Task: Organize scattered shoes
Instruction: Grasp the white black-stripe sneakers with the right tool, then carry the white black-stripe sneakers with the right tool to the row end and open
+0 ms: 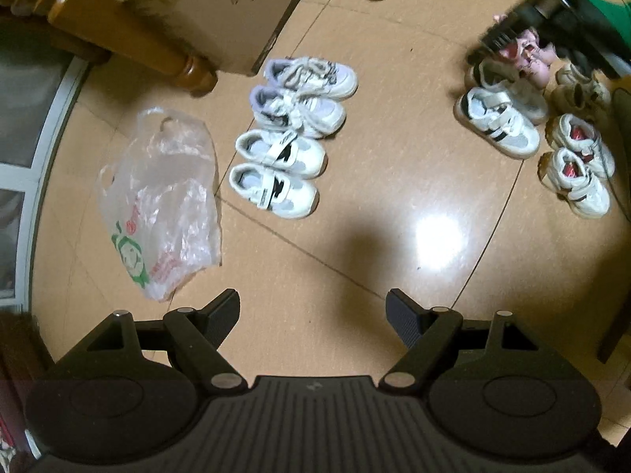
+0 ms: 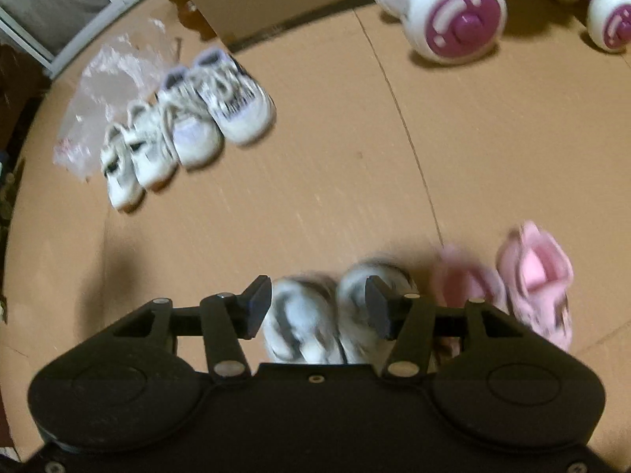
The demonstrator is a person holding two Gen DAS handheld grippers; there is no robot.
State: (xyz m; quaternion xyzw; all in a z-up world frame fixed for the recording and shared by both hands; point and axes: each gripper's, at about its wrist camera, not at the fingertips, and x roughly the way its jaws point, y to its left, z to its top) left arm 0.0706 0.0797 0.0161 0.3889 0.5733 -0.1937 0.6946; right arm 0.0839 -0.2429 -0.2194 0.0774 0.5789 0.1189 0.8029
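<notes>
We see four white shoes set side by side in one row on the tan floor: a laced pair with lilac trim (image 1: 305, 90) at the far end, and a strap pair with black marks (image 1: 276, 173) at the near end. All four stand upright, toes pointing right in the left wrist view. Well apart to the right, a looser cluster holds another black-striped strap pair (image 1: 501, 118), a red-accented pair (image 1: 579, 169), and a pink pair (image 2: 536, 283).
</notes>
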